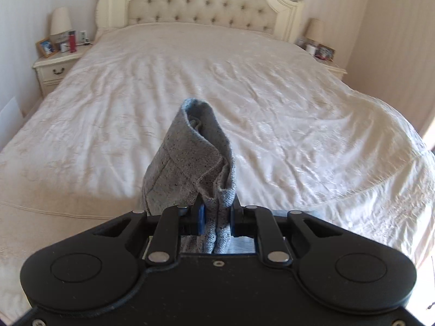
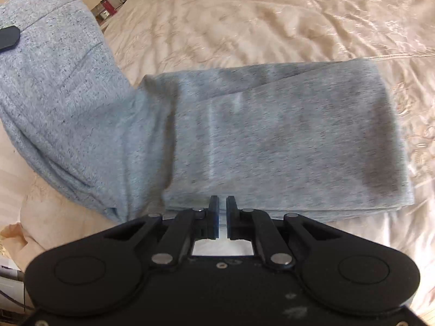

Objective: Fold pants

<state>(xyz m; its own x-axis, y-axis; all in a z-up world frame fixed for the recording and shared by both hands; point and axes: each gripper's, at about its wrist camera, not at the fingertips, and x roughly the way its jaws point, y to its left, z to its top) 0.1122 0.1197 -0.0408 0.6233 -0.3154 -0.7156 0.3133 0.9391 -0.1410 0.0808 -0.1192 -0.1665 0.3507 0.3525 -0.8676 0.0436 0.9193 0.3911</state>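
Pants (image 2: pixel 272 141) pinched by left gripper (image 1: pixel 216 214); right gripper (image 2: pixel 223 212) nearly closed, empty; hem hidden.

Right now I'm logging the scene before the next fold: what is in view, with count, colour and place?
pants: one, grey-blue, partly folded on bed, one end lifted
bed: one, cream cover, fills the room
headboard: one, cream, tufted, far end
nightstands: two, cream, flanking bed
lamps: two, pale shades, on nightstands
left gripper: black, clamped on pants fabric
right gripper: black, nearly closed, nothing visibly between the jaws, at pants' near edge
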